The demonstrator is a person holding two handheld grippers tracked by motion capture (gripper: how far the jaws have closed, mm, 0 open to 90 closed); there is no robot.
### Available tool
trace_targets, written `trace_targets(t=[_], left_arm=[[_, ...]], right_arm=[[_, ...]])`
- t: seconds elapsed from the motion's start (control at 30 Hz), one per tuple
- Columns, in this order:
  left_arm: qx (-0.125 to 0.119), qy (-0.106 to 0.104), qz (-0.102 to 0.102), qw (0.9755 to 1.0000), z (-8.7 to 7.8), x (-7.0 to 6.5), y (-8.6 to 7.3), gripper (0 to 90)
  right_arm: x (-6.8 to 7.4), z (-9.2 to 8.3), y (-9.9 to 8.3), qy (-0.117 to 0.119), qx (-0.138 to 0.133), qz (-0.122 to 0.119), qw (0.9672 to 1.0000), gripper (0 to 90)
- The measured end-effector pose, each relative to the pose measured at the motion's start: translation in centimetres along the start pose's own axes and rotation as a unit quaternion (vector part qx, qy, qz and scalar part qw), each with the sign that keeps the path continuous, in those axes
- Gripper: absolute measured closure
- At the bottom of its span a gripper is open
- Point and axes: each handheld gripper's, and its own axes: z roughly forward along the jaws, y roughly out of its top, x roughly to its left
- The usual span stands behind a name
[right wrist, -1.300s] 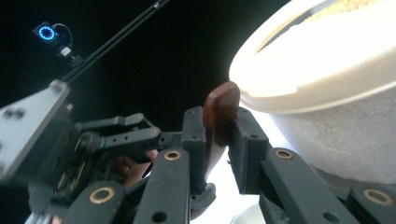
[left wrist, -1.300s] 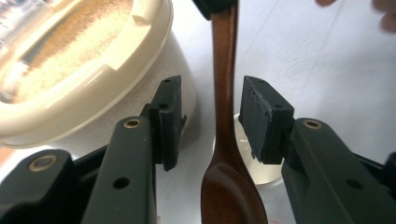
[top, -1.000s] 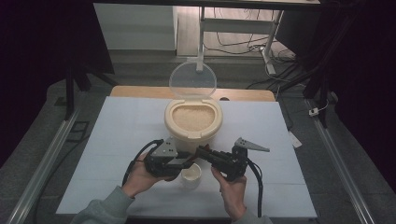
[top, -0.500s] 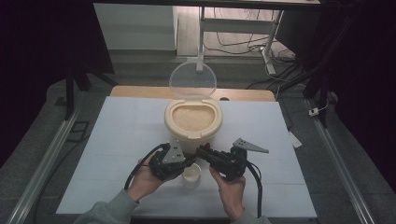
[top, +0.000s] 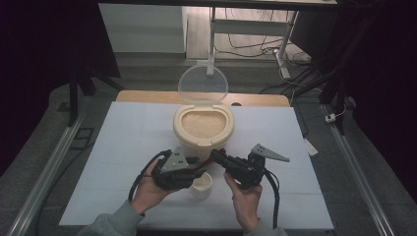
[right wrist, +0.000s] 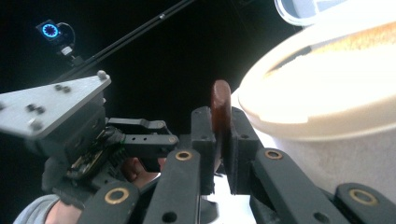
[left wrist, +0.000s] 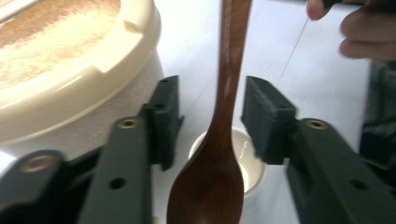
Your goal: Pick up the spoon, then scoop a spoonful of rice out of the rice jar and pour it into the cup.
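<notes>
Working just in front of the rice tub [top: 203, 129], near to far.

Nearest: small white cup [top: 201, 185] sitting on the table [top: 123, 132], in front of the tub, between the two hands and below the grippers.

Above the cup: wooden spoon [left wrist: 219, 140] hanging between both grippers, bowl end toward the left gripper, handle end toward the right. Long axis running across the tub's front, roughly left-right, rising slightly toward the right gripper.

L gripper [left wrist: 210, 116]: jaws spread, having just been opening; spoon neck passing between the pads w/o touching either one, bowl hanging nearer the camera, over the cup.

R gripper [right wrist: 222, 140]: jaws pressed together, pinching the spoon handle, tip of the handle sticking up past the pads, right beside the tub wall.

So spoon now looking carried by the R gripper alone, L looking freed. Reading this as a handover, L to R.

Farthest: tub lid [top: 203, 84] standing open at the back, rice level near the rim.

Next move prob turning on swinging the bowl end up and back over the tub rim; R hand being the holder, pivoting about its pinch.
</notes>
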Motion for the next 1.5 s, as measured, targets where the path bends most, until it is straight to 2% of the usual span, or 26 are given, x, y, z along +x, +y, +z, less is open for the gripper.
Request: trace_targets(t=[0.1, 0.2, 0.37, 0.53, 0.7, 0.93, 1.17, 1.33, 1.5], left_arm=[[-0.021, -0.009, -0.034, 0.9992, -1.4, 0.8, -0.7, 46.4], [-0.028, 0.000, -0.045, 0.9986, -2.4, 1.1, -1.7, 43.7], [-0.023, 0.020, -0.063, 0.9975, -4.0, 1.6, -4.1, 39.5], [-0.018, 0.035, -0.099, 0.9943, -5.2, 2.6, -6.7, 37.4], [-0.009, 0.047, -0.115, 0.9922, -5.6, 3.1, -8.5, 35.4], [0.000, 0.058, -0.125, 0.9904, -6.0, 3.9, -9.9, 32.7], [0.009, 0.068, -0.136, 0.9883, -6.5, 4.2, -10.9, 30.0], [0.010, 0.073, -0.145, 0.9868, -6.8, 4.3, -11.3, 28.2], [0.013, 0.073, -0.142, 0.9870, -6.7, 4.3, -11.4, 27.6]], right_arm=[[-0.1, -0.2, 0.4, 0.005, -0.003, -0.003, 1.0000, 83.3], [-0.3, -0.5, 0.7, 0.006, -0.004, -0.007, 1.0000, 83.3], [-0.8, -1.0, 1.2, 0.005, -0.003, -0.013, 0.9999, 83.2], [-0.8, -1.6, 2.1, 0.006, -0.009, -0.023, 0.9997, 83.2], [-1.0, -2.1, 3.1, 0.007, -0.017, -0.033, 0.9993, 83.2], [-1.2, -2.7, 4.4, 0.004, -0.034, -0.044, 0.9985, 83.2], [-1.9, -2.8, 6.0, 0.004, -0.048, -0.047, 0.9978, 83.2], [-2.7, -2.8, 7.6, -0.006, -0.062, -0.051, 0.9968, 83.2], [-3.4, -2.6, 9.0, -0.024, -0.065, -0.058, 0.9959, 83.2]])
